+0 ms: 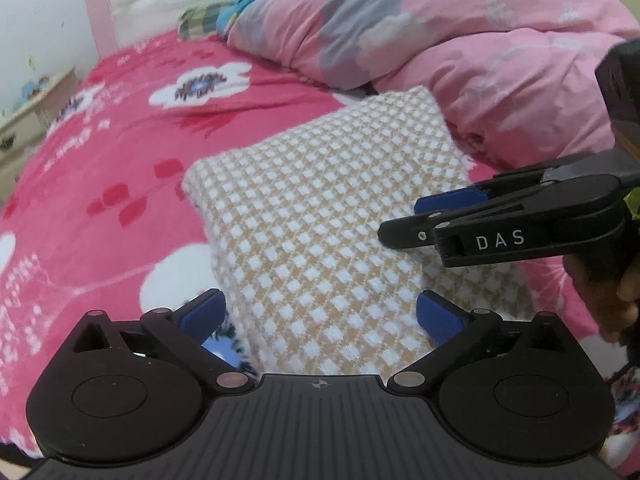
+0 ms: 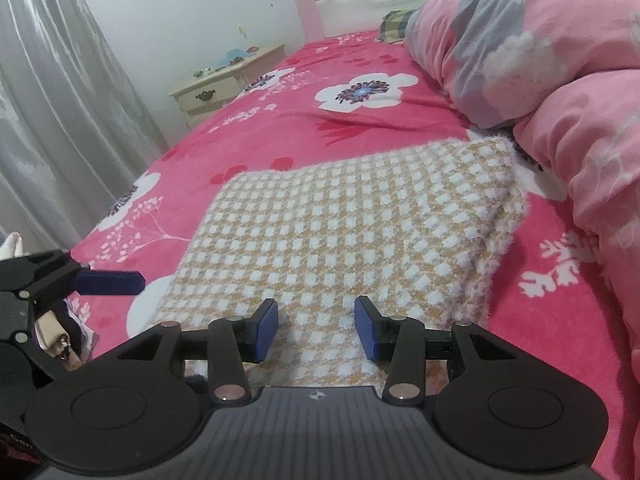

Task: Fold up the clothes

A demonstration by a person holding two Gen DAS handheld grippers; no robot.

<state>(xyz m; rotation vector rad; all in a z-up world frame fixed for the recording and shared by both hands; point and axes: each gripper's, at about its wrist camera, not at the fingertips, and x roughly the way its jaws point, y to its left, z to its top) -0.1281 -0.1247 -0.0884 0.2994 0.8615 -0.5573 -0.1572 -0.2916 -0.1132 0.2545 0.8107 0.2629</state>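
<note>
The left claw (image 1: 320, 316) is being held spread wide, its blue pads (image 1: 202, 314) standing either side of the near end of the folded garment (image 1: 320, 208) with nothing pinched between them. The right claw (image 2: 316, 328) is likewise being held parted, its pads (image 2: 266, 330) hovering low over the near edge of the same garment (image 2: 344, 232), gripping nothing; whether they are touching the knit cannot be told. In the left wrist view the right claw (image 1: 416, 220) is being seen from the side, reaching in over the garment's right edge, with a hand (image 1: 612, 296) partly showing behind it.

The garment, a tan and white checked knit, is lying folded into a rough rectangle on the bed (image 2: 280, 128), on a pink flowered blanket. A pink and grey duvet (image 2: 540, 60) is being left bunched just beyond its far right corner. A pale nightstand (image 2: 216, 92) is standing beside the bed, small items on its top too blurred to tell.
</note>
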